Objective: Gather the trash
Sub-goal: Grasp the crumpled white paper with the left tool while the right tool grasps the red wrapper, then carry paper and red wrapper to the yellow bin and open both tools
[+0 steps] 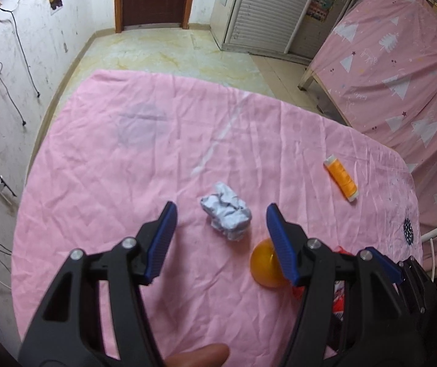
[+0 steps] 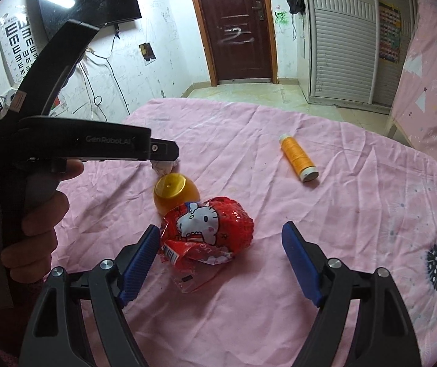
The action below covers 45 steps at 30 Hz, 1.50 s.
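A crumpled white paper ball (image 1: 227,211) lies on the pink tablecloth (image 1: 126,159). My left gripper (image 1: 221,214) is open, its blue pads on either side of the paper ball and slightly short of it. A red Hello Kitty wrapper (image 2: 209,238) lies on the cloth in the right wrist view. My right gripper (image 2: 221,238) is open around the wrapper, with the left pad close to its edge. The left gripper's body (image 2: 74,146) shows at the left of the right wrist view and hides most of the paper ball (image 2: 164,167).
An orange round cap-like object (image 1: 264,264) (image 2: 175,192) sits between paper ball and wrapper. An orange thread spool (image 1: 342,182) (image 2: 299,160) lies farther right. A bed with a pink cover (image 1: 401,76) stands at right. A brown door (image 2: 233,24) is at the back.
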Tool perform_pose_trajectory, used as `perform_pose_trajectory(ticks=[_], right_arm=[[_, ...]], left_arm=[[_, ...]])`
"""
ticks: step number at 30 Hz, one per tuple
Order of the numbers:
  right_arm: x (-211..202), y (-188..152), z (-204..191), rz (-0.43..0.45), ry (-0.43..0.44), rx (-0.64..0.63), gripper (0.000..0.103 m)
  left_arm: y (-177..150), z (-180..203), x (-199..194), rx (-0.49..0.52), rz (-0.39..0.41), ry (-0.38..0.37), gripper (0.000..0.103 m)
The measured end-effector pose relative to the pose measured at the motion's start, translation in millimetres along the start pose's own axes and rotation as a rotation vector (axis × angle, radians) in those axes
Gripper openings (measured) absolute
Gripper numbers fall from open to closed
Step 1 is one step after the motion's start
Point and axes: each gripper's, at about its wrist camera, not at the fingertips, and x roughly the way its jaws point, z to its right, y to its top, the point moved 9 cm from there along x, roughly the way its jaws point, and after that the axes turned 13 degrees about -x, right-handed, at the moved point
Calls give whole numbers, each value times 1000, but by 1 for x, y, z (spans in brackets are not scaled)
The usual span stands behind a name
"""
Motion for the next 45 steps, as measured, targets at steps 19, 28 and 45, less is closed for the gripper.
perform_pose_trajectory(ticks=[19,28,45], right_arm=[[12,0,-2,-34,-21,-11,31],[-10,1,4,17,-39,5,26],[-75,-17,55,138,-75,122,26]], left_arm=[[-6,3,6,-29,-14,-51,28],[-5,11,-18,-8,40,-47,28],[-25,68,-51,86,90,-68,28]])
